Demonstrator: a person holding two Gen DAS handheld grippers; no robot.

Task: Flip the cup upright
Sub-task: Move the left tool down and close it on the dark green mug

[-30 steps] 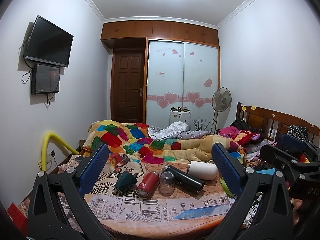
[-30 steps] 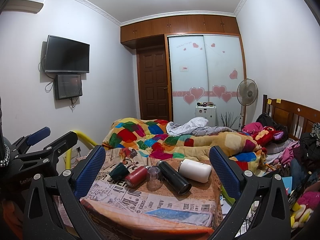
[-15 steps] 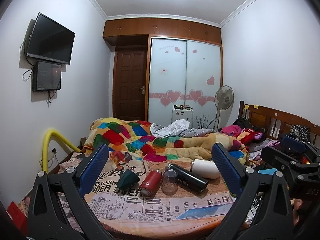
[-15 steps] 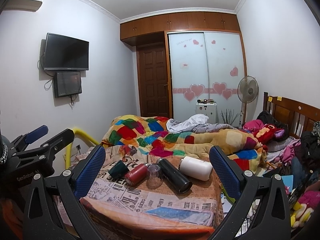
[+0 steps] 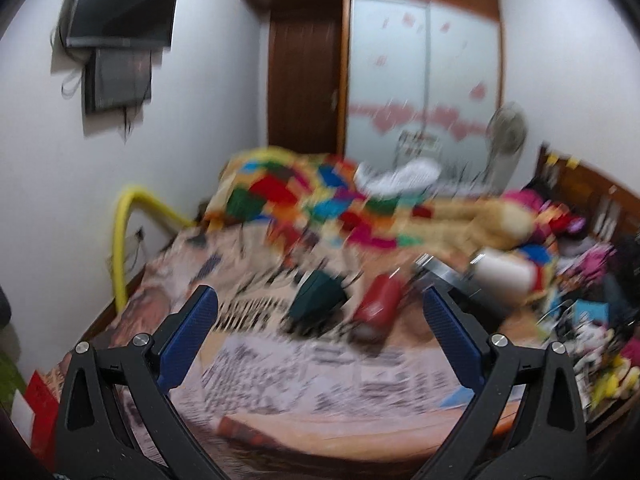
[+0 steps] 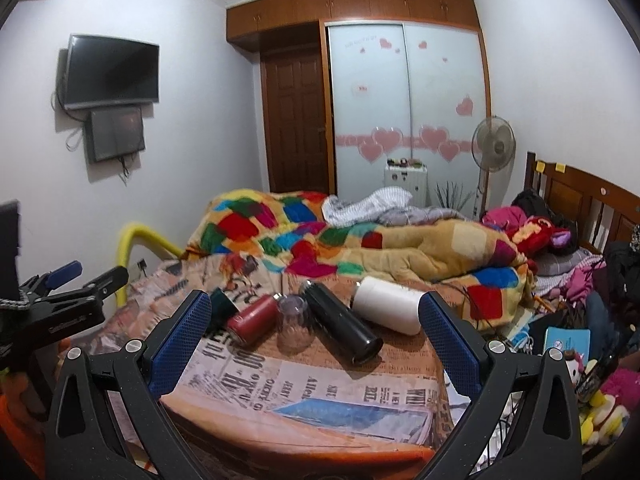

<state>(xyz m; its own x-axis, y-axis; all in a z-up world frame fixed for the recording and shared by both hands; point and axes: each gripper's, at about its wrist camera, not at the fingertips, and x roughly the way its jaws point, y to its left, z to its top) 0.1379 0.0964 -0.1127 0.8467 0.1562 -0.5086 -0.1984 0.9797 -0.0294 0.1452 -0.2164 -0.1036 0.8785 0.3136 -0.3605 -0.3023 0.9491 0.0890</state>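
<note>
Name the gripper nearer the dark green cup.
Left. Left gripper faces the dark green cup, centred between its fingers; right gripper sits farther back, cup by its left finger.

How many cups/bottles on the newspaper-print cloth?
5, in a row left to right: dark green cup, partly behind the right gripper's left finger; red bottle; clear cup, mouth down; black flask; white bottle. More may be hidden.

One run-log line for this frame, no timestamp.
phase: approach | left tongs: open, empty, view blurred | right tongs: open, empty | clear cup: mouth-down on newspaper-print cloth, untouched
</note>
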